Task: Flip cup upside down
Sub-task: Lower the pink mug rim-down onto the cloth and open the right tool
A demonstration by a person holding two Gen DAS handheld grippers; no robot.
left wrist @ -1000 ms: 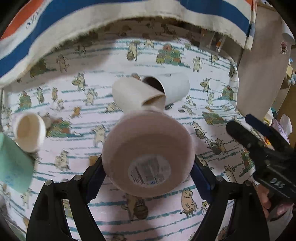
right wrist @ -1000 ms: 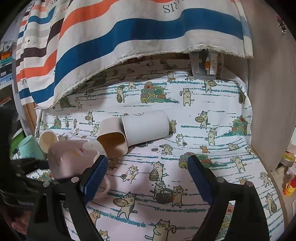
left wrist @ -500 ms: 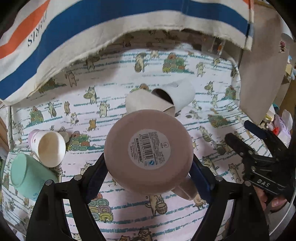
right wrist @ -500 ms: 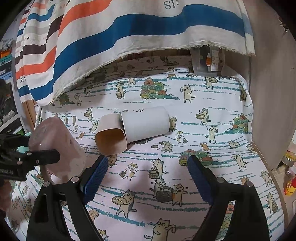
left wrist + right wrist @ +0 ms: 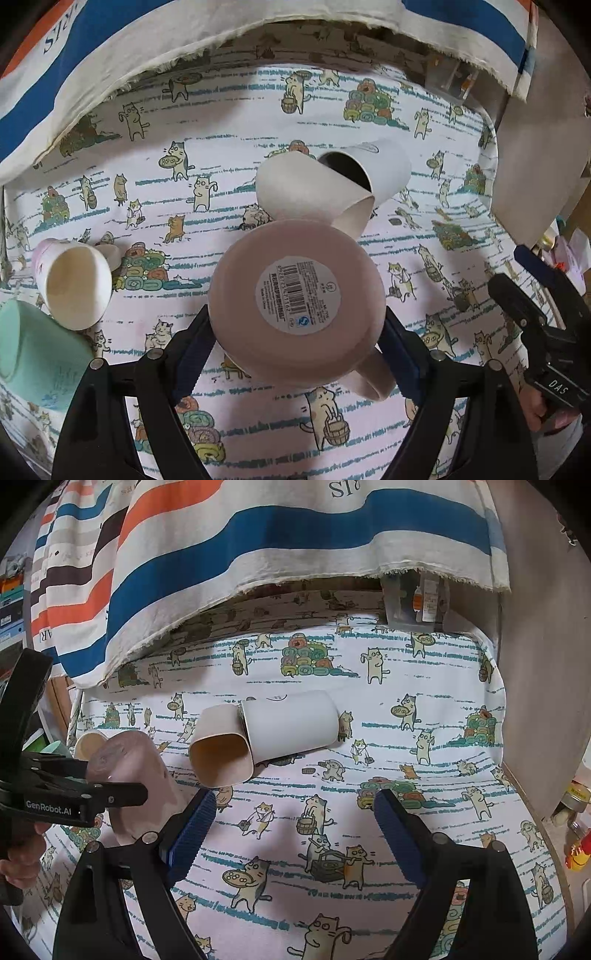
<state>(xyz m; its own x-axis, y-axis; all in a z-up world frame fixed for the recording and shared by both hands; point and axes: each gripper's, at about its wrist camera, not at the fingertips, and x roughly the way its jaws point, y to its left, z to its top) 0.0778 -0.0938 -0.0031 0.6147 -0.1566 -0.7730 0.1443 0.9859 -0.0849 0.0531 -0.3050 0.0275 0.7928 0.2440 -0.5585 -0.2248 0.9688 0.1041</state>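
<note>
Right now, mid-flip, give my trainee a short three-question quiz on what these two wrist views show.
1. True or false: the left gripper is clamped on the pink mug, whose labelled base faces the camera.
2. Which state is the right gripper in? A) shut on a cup B) open with nothing between its fingers C) out of view
3. Fill in: the beige cup and the white cup both lie on their ____ on the cat-print cloth.

Key:
1. True; in the right wrist view it stands mouth down, touching or just above the cloth.
2. B
3. sides
</note>
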